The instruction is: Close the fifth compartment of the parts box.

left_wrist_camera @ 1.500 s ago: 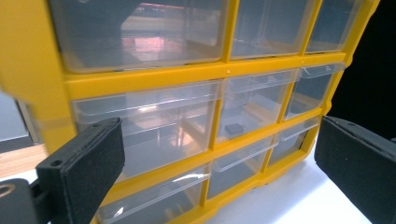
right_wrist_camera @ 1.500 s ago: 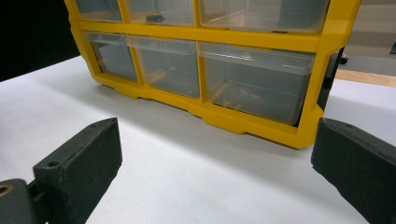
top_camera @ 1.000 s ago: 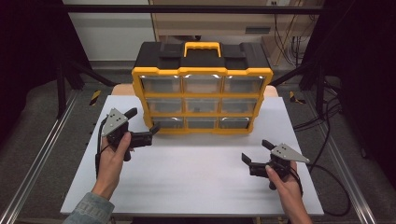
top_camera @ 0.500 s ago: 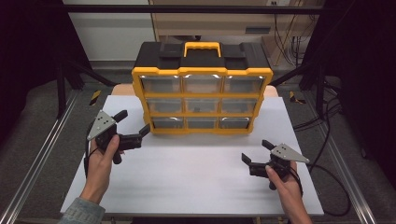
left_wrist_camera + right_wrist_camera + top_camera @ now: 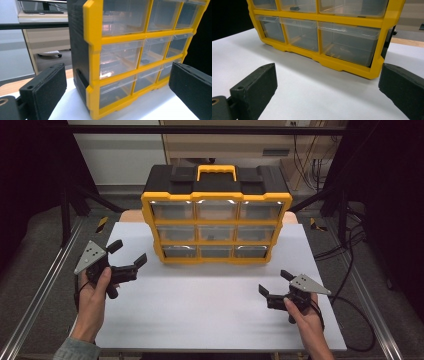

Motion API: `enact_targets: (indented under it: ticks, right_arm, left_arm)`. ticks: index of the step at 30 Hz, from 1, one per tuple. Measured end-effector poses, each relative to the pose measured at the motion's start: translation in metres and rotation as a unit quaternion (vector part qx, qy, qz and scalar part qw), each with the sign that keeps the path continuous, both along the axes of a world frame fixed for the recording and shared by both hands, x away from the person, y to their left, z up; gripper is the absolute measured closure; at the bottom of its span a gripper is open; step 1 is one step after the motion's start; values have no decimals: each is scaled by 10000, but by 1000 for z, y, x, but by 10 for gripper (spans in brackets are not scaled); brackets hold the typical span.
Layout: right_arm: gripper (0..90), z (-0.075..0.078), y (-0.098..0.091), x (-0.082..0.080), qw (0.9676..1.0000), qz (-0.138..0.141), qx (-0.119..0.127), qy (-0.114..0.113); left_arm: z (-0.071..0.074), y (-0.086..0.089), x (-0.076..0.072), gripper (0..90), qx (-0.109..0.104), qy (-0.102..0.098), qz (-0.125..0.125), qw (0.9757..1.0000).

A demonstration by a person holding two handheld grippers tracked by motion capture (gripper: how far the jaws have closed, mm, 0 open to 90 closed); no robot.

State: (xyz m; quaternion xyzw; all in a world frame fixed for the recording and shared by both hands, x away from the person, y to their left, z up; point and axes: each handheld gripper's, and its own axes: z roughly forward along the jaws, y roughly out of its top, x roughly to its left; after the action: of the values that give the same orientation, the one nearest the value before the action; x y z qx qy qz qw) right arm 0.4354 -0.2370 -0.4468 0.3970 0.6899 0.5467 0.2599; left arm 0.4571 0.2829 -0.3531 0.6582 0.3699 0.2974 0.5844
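A yellow and black drawer cabinet point(image 5: 216, 215) with a yellow handle point(image 5: 216, 171) stands upright at the back of the white table point(image 5: 215, 315); its nine clear drawers face me, all pushed in. My left gripper point(image 5: 129, 253) hovers open at the table's left edge, a short way off the cabinet's lower left corner point(image 5: 95, 100). Near the front right, my right gripper point(image 5: 275, 282) is open and empty, aimed at the bottom row of drawers point(image 5: 347, 42). A small dark item lies in a middle-row drawer point(image 5: 295, 8).
Metal rails point(image 5: 40, 290) run along both sides of the table. Cables point(image 5: 350, 245) trail over the floor at the right. A pale cupboard point(image 5: 225, 140) stands behind the cabinet. Bare white tabletop lies between the two grippers.
My left gripper has drawn back to the left, away from the cabinet's lower left corner, and stays open. The right gripper has hardly moved.
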Motion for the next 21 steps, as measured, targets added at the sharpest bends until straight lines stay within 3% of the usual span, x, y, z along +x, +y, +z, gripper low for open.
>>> enact_targets:
  ticks: [11,21]
  right_arm:
    - [23,0,-1,-1,9999,42,-54,-96]
    - [23,0,-2,-1,9999,23,-70,-127]
  left_arm:
    - [-11,25,-9,15,-97,47,118,9999]
    - [-26,36,-15,16,-157,68,124,9998]
